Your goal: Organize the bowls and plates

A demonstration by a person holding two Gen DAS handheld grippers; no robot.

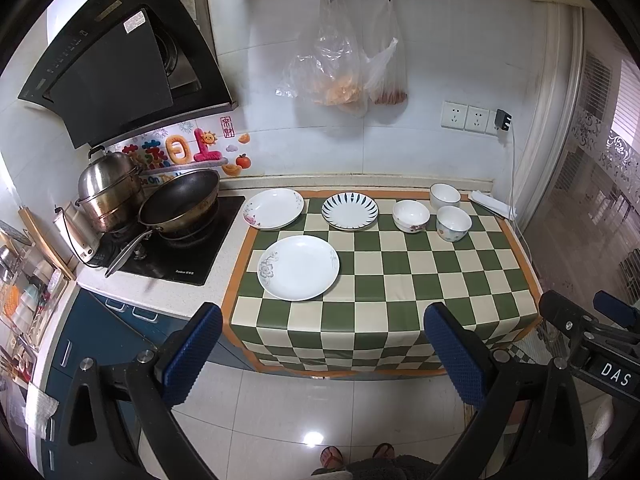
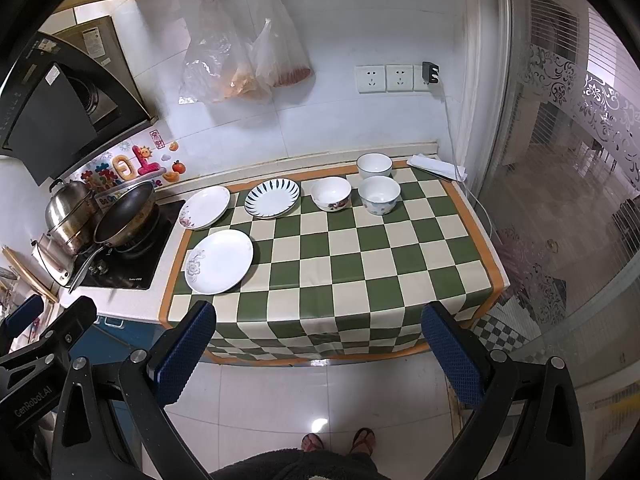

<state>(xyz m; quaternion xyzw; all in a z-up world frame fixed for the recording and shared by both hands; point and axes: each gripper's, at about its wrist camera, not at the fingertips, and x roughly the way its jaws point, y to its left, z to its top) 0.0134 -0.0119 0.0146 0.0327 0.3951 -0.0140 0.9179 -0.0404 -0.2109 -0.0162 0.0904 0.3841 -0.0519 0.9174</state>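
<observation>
Three plates and three bowls spread on the checked surface, nothing stacked yet.

Ceramic by the look, so probably stiff, glazed, slippery and breakable; best pinched at the rim, each plate needing a jaw slid under its shallow edge. Counted: near plate at front left, floral plate and striped plate behind; then flowered bowl, blue-patterned bowl and plain bowl at back right, close together. Left gripper and right gripper both with jaws spread wide, holding nothing, well apart from the dishes.
</observation>
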